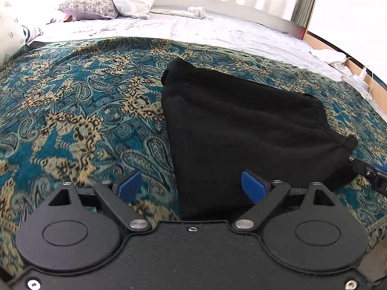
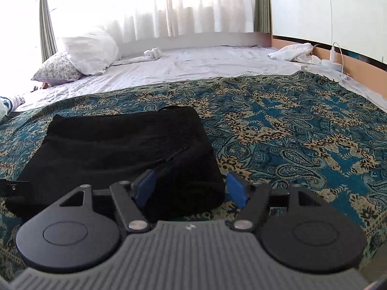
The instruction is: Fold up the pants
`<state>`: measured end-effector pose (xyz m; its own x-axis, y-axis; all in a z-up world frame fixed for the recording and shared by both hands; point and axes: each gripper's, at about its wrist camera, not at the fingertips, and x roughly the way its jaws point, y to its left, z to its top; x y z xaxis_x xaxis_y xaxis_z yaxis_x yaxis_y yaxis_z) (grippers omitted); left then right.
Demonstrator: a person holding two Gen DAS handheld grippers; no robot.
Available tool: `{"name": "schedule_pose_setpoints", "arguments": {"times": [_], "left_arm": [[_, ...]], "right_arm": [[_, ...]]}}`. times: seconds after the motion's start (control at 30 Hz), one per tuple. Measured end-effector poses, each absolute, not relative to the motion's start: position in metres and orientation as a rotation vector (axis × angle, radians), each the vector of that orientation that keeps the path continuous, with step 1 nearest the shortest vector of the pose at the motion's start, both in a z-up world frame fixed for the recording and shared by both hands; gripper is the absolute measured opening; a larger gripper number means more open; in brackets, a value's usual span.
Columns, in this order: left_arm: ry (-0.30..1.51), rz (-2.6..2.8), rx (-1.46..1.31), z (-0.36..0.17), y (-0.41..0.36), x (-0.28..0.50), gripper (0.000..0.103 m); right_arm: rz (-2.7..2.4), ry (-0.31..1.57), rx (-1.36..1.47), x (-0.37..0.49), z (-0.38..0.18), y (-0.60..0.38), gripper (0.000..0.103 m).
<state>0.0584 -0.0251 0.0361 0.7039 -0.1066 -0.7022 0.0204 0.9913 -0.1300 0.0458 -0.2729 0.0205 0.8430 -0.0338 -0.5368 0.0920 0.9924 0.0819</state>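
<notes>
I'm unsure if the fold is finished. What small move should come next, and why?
Probably draw both grippers straight back. The black pants already lie as a compact folded bundle on the paisley blanket; the left gripper and right gripper are open, holding nothing, straddling the bundle's near corners. Backing away should leave the fold undisturbed.

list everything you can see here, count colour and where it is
pants: one, black, folded, on the paisley throw
paisley throw: one, teal and tan, over the near part of the bed
bed sheet: one, pale, beyond the throw
pillows: two, one white, one floral, far left
white cloths: two, far edge and right edge of the bed
curtains: sheer white, behind the bed
left hand-held gripper: open, at the pants' near left edge
right hand-held gripper: open, straddling the pants' near right corner
</notes>
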Motion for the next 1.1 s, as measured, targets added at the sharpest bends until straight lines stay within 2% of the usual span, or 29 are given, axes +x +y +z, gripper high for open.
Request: {"name": "schedule_pose_setpoints", "arguments": {"times": [0.1,0.4,1.1], "left_arm": [[0.773,-0.075,-0.096,0.035,-0.034,0.042,0.093],[0.766,-0.103,0.003,0.017,-0.066,0.008,0.097],[0.750,-0.100,0.037,-0.001,-0.082,0.014,0.103]], "right_arm": [[-0.030,0.573,0.101,0.033,0.015,-0.268,0.089],[0.001,0.635,0.104,0.016,-0.010,-0.264,0.091],[0.026,0.630,0.032,0.024,-0.024,-0.253,0.103]]}}
